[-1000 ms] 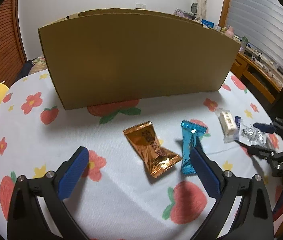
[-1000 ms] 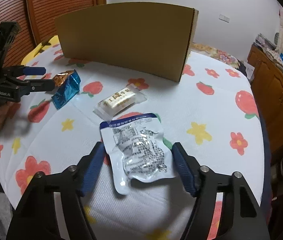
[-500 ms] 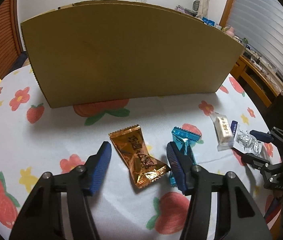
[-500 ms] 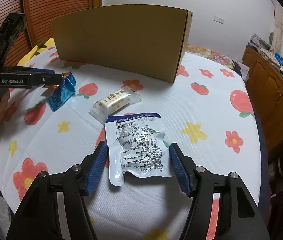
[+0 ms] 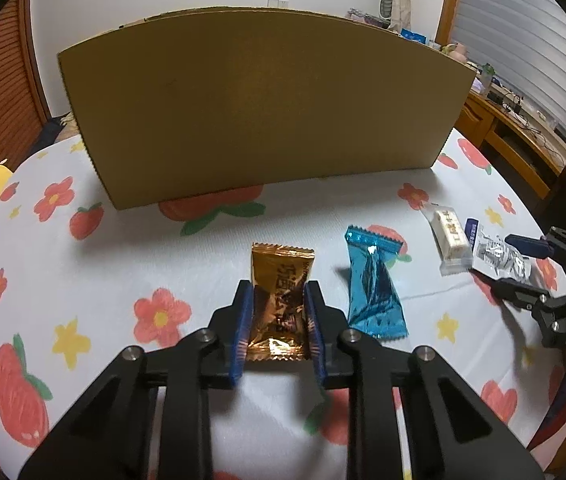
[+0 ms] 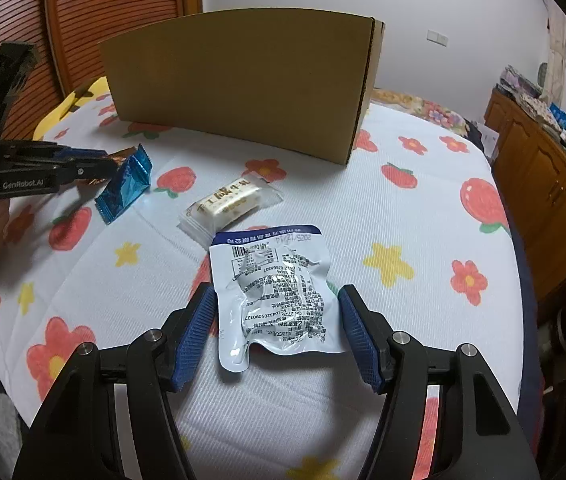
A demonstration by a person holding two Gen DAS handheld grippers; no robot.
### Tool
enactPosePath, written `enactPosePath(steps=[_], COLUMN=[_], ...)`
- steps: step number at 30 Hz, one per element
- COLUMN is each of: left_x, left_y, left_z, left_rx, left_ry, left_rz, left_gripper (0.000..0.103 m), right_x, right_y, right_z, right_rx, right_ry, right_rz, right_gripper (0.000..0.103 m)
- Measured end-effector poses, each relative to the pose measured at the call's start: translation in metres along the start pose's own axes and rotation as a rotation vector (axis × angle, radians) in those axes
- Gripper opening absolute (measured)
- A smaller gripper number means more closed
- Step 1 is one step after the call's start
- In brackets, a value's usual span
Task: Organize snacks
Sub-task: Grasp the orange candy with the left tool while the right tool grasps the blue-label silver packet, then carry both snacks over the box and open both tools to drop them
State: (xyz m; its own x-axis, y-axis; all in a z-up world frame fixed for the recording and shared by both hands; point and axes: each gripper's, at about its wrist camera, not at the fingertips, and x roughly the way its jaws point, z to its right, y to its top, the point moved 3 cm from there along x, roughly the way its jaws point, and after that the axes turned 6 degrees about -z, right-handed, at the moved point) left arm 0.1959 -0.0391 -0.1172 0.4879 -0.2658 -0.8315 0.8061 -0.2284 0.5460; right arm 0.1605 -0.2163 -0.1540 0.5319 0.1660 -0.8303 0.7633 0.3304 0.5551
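My left jaws have just been closing and now clamp the orange foil snack from both sides — its far end sticks out past my pads, toward the cardboard box. The blue snack lies just beside it on the flowered cloth. My right jaws stand apart, straddling the silver pouch — the pads not pressing it. The white bar lies just beyond.

Home bedroom: floral bedspread, wooden dresser.
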Motion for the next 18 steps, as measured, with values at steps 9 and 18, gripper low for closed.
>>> enactPosePath(steps=[9,18], left_x=[-0.007,-0.023], left_y=[-0.009,-0.015], left_z=[0.002,0.002], left_rx=[-0.002,-0.016], left_ry=[-0.021,-0.047], left_rz=[0.008,0.054], left_gripper=[0.018,0.018], right_x=[0.0,-0.001], right_y=[0.0,-0.001], right_z=[0.0,0.002], right_rx=[0.005,0.012], right_ry=[0.004,0.02], right_rz=[-0.002,-0.004], right_gripper=[0.065,0.062])
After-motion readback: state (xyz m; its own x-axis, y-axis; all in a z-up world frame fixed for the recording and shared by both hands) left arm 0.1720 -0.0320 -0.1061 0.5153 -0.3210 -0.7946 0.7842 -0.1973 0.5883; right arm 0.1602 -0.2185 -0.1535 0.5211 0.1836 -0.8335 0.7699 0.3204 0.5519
